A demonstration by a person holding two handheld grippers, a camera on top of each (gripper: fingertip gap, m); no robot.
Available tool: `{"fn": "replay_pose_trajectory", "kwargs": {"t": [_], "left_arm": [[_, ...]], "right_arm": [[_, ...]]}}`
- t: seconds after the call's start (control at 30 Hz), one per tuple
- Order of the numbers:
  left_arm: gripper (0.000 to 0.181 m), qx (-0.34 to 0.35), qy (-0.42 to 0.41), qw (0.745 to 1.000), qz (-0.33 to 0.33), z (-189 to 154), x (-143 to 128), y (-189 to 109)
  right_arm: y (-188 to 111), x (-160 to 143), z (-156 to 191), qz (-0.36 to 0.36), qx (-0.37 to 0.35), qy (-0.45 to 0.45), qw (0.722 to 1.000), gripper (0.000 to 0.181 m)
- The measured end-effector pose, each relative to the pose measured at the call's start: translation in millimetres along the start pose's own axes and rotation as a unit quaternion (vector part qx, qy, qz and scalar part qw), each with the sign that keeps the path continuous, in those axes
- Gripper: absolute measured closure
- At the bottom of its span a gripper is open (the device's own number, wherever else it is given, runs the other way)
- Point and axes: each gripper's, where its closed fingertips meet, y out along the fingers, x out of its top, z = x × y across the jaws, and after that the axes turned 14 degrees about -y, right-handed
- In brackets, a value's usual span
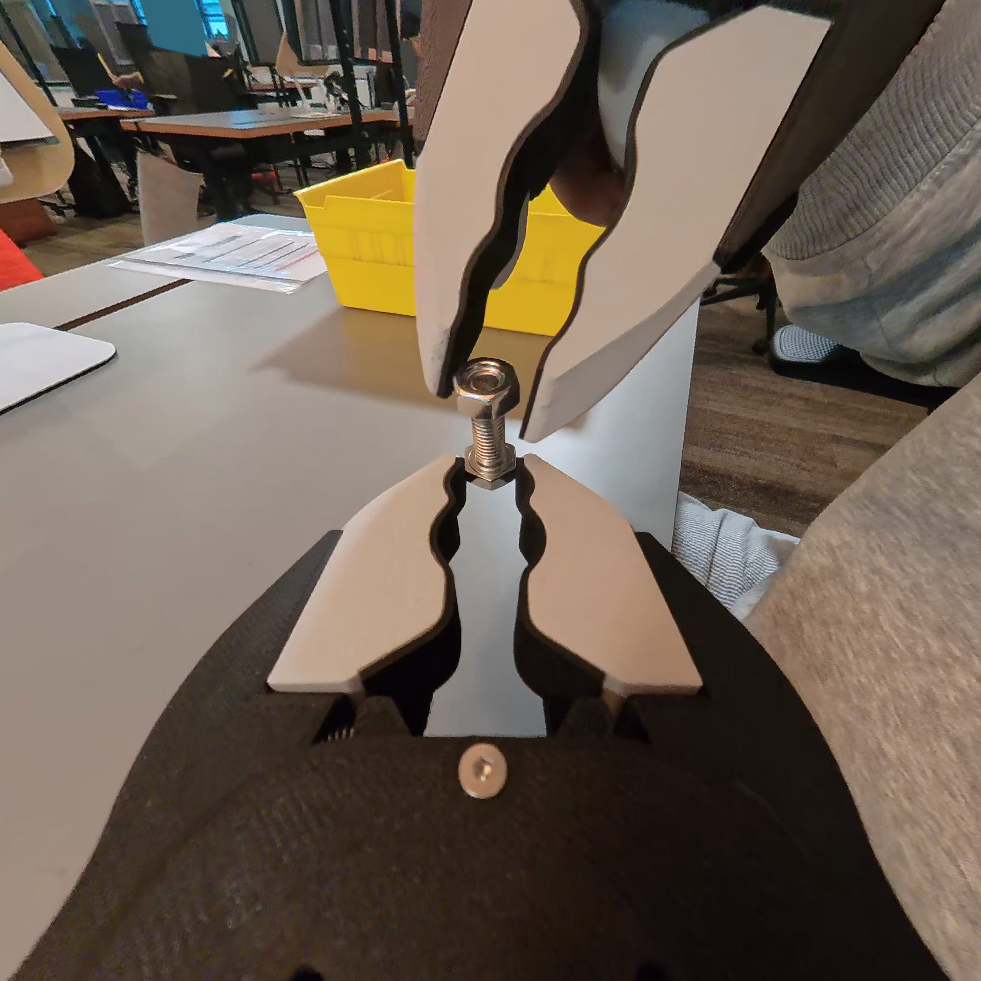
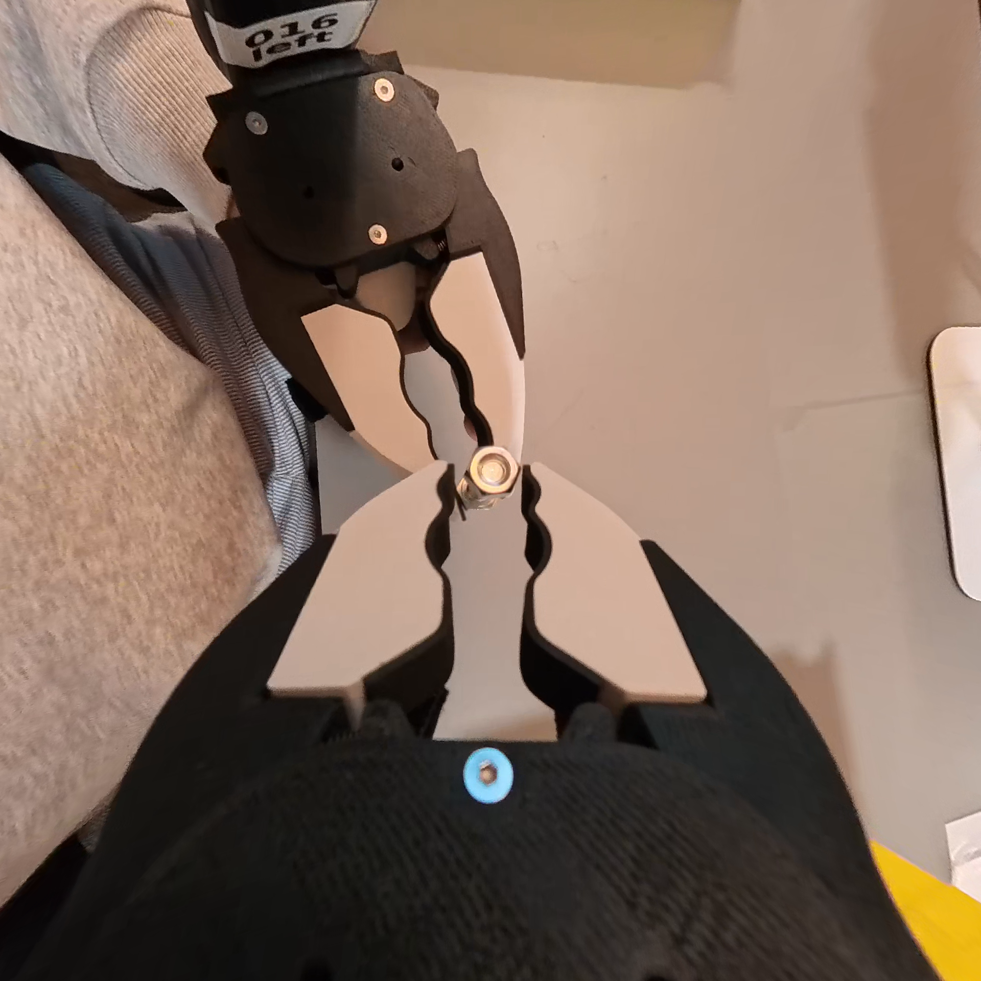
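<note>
Left gripper [image 1: 488, 467] jaws clamp nut [image 1: 489, 470]; right gripper [image 1: 485, 409] jaws parted around bolt [image 1: 486, 419] head.

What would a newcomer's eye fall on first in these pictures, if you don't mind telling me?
A steel bolt standing upright, mid-frame, its nut pinched by the left gripper. The right gripper comes from above, fingers open about the bolt head. Behind, a yellow bin sits on the grey table.

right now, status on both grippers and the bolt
Left gripper shut on nut. Right gripper open around bolt head. Yellow bin behind, clear.
</note>
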Motion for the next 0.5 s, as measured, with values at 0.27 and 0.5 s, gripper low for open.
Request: {"fn": "replay_pose_trajectory", "kwargs": {"t": [0.27, 0.5], "left_arm": [[0.162, -0.001, -0.002, 1.0, -0.002, 0, 0, 0], [0.162, -0.001, 0.0, 1.0, 0.0, -1, 0, 0]], "right_arm": [[-5, -6, -4, 0.001, 0.004, 0.018, 1.0, 0.158], [-11, -14, -11, 0.009, -0.007, 0.036, 0.999, 0.159]]}}
